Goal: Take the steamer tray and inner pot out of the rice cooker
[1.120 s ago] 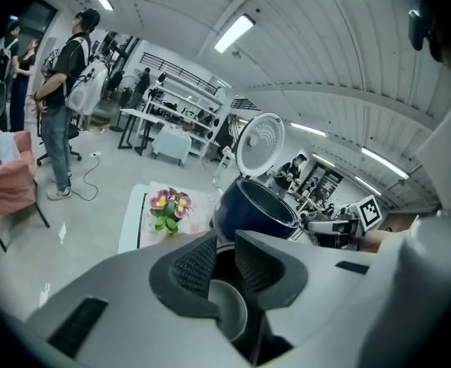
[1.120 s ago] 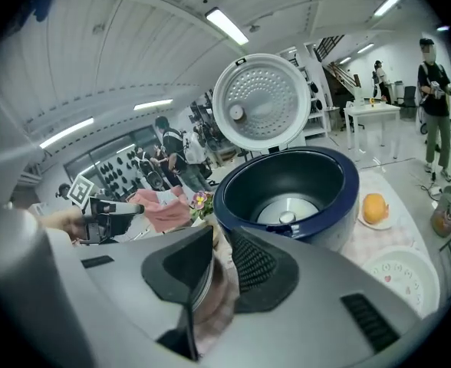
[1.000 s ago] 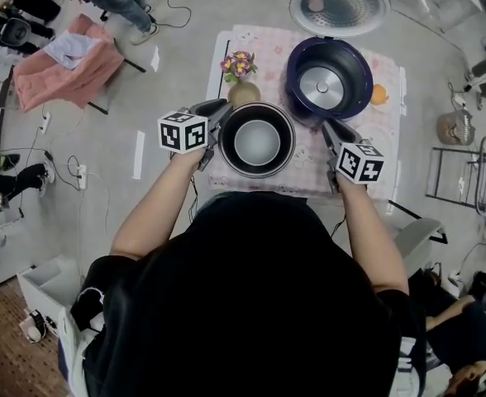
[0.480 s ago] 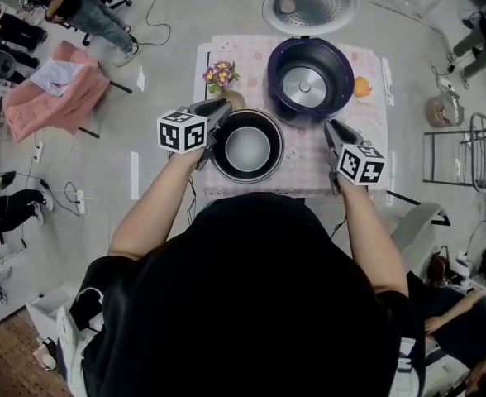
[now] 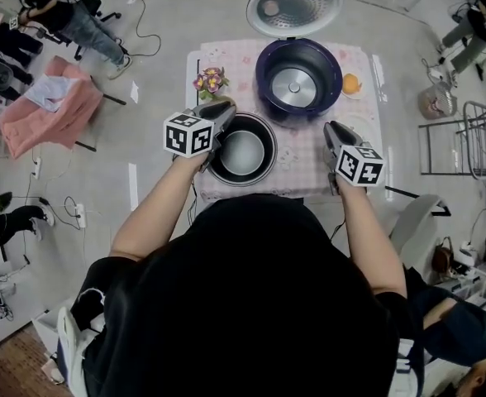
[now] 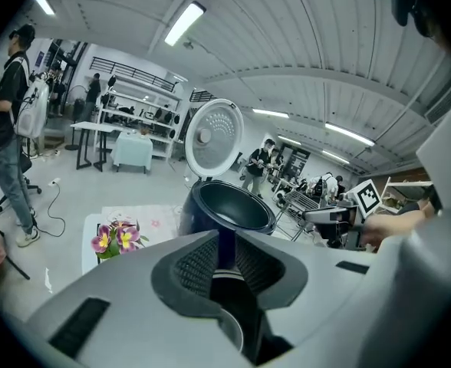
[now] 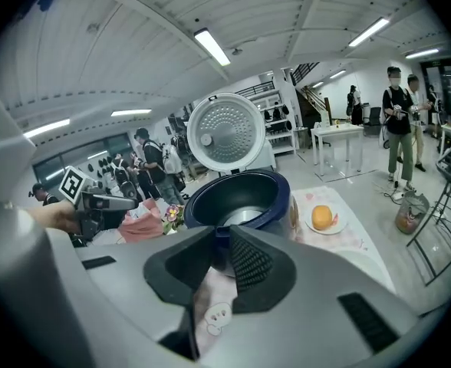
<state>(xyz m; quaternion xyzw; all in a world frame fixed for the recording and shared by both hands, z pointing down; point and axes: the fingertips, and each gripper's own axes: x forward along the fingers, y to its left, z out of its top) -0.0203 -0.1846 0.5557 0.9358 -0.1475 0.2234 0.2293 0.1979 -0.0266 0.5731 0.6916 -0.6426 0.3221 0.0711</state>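
The black inner pot (image 5: 241, 149) stands on the pink-patterned table (image 5: 309, 164), in front of and left of the dark blue rice cooker (image 5: 297, 79), whose lid (image 5: 293, 5) stands up. The cooker's cavity shows its bare metal plate. My left gripper (image 5: 224, 107) hovers over the pot's far left rim. Its jaws stand a little apart with only the cooker (image 6: 233, 209) seen between them. My right gripper (image 5: 331, 127) hangs right of the pot, apart from it. Its jaws have just been closing and a narrow gap remains, with nothing in it (image 7: 219, 232). I cannot make out the steamer tray for sure.
A vase of purple flowers (image 5: 209, 81) stands at the table's far left corner, close to the left gripper. An orange on a small plate (image 5: 352, 83) sits right of the cooker. People, cables and a pink-covered stand (image 5: 51, 106) are on the floor around the table.
The table and pot have slid left and look smaller in the head view. My right gripper now stands farther from the pot's right rim. The left gripper lies more over the pot's left rim.
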